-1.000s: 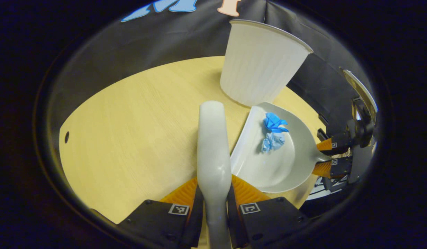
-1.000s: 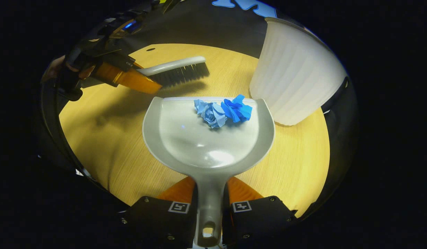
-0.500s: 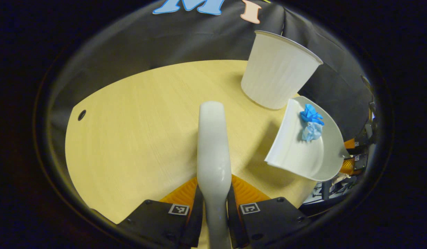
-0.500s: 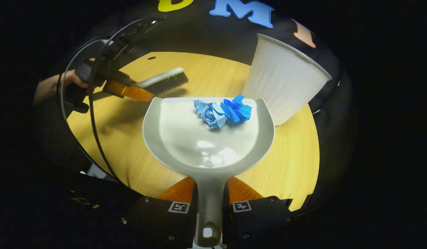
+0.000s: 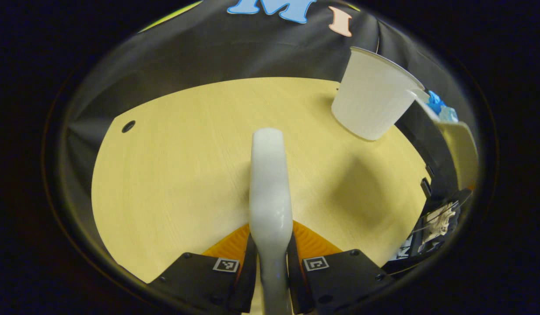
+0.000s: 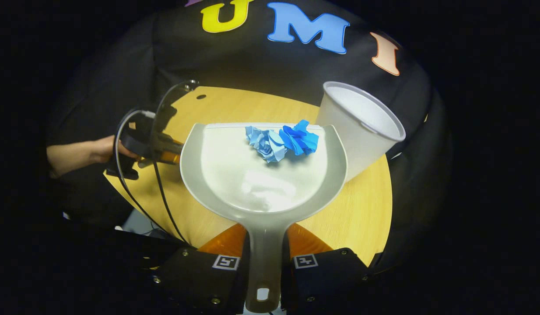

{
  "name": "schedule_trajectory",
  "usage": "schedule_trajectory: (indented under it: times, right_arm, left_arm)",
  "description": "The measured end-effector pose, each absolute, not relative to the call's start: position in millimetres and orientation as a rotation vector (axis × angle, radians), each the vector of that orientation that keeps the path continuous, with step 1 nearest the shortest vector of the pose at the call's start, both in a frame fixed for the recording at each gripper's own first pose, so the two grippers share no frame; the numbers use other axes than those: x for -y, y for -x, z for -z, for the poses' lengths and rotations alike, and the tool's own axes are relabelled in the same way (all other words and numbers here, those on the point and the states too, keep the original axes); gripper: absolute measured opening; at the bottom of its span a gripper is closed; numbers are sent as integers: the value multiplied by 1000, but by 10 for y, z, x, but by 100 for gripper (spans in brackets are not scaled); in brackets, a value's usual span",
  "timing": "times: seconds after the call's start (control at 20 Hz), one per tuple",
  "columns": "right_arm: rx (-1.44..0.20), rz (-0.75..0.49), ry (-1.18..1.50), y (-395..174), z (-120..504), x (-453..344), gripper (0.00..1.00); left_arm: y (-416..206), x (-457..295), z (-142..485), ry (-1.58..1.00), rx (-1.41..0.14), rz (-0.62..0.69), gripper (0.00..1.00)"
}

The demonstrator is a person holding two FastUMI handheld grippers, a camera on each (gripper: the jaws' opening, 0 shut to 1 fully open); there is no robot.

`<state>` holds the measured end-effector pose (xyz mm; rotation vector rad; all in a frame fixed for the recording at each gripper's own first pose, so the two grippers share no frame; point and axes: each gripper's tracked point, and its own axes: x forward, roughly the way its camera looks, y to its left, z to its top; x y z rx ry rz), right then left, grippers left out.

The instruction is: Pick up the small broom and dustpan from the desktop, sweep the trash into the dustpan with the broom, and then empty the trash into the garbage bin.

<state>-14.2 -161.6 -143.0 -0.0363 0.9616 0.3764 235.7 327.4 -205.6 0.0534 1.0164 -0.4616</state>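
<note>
Fingers of the right gripper [image 6: 264, 245] are clamped on both sides of the grey dustpan [image 6: 235, 175] handle, and the pan is held raised above the wooden desktop [image 6: 362, 210]. Two crumpled blue paper scraps [image 6: 282, 141] are seen at the pan's front lip, which is just beside the rim of the white garbage bin [image 6: 362, 127]. The bin is placed near the desktop's far right edge, close to the cloth wall. In the left gripper view, the left gripper [image 5: 272, 245] is closed on the small broom [image 5: 270, 183] handle, beyond which a broad stretch of bare desktop [image 5: 178, 153] is seen up to its curved far edge.
</note>
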Motion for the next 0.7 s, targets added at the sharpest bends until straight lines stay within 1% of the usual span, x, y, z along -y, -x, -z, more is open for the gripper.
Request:
schedule_trajectory:
  times: [0.05,0.1,0.15,0.2,0.25,0.3,0.35,0.55,0.6,0.7]
  right_arm:
    - [-957,-382,15,86,1342,1610,30]
    - [-952,-389,0,18,1253,1642,30]
    - [-945,-388,-15,-30,1169,1662,30]
    - [-940,-388,-31,-96,1085,1701,30]
    - [-937,-389,-53,-160,1009,1713,30]
    - [-935,-388,-86,-249,926,1740,30]
    - [-938,-388,-119,-298,866,1749,30]
    - [-934,-347,-197,-603,796,1880,30]
    - [-935,-331,-228,-676,785,1920,30]
    - [-944,-313,-320,-801,754,1928,30]
  left_arm:
    - [-2423,-3429,2082,-47,-1015,455,41]
    - [-2501,-3592,2097,-44,-1012,449,39]
    - [-2583,-3752,2108,-40,-1010,445,41]
    - [-2667,-3911,2113,-33,-1009,441,41]
    - [-2587,-3863,2115,-25,-1008,437,41]
    - [-2500,-3735,2060,-20,-1005,431,39]
    - [-2574,-3883,2040,-19,-1004,425,41]
    - [-2542,-4079,2010,-16,-1003,404,39]
    - [-2518,-4112,2005,-13,-1005,399,41]
    - [-2482,-4170,1999,-8,-1006,391,41]
